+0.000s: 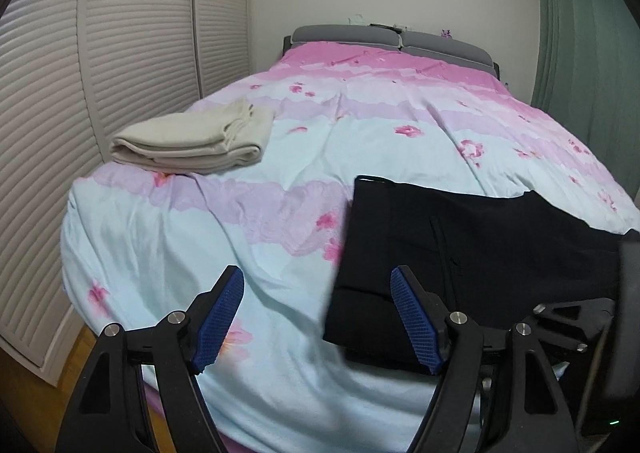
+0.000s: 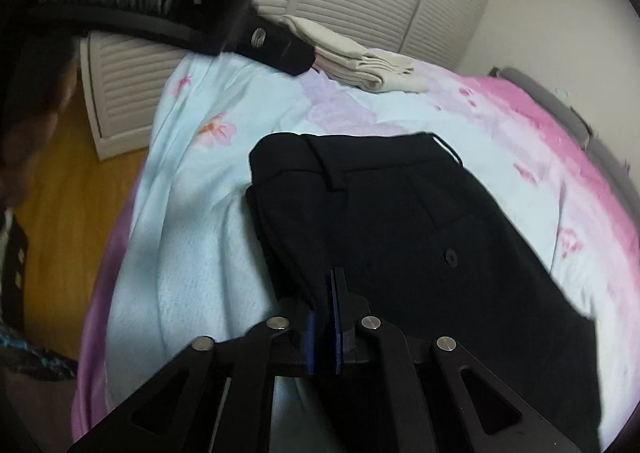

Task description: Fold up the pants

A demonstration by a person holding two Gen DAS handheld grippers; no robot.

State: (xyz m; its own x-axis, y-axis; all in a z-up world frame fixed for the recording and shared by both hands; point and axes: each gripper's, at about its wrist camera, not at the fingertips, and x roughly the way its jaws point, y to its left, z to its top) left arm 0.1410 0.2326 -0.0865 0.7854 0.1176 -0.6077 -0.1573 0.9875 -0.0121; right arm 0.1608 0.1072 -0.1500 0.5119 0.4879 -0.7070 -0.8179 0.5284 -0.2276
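Lying folded near the foot edge of the bed [image 1: 168, 253], black pants [image 1: 472, 253] rest on a pink-and-blue floral duvet. The right tool [image 2: 325, 293], pads pressed together, pinches a fold of the pants at their near edge. The left tool [image 1: 318, 317] hangs with jaws spread wide and empty, one pad over the pants' left edge. A folded beige garment [image 1: 192, 143] sits near the bed's left edge, beside louvred closet doors [image 1: 132, 33].

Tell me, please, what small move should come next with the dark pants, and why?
Probably bring the open left tongs onto the near edge of the black folded fabric pants, since the right tongs look shut on that edge while the left hold nothing.
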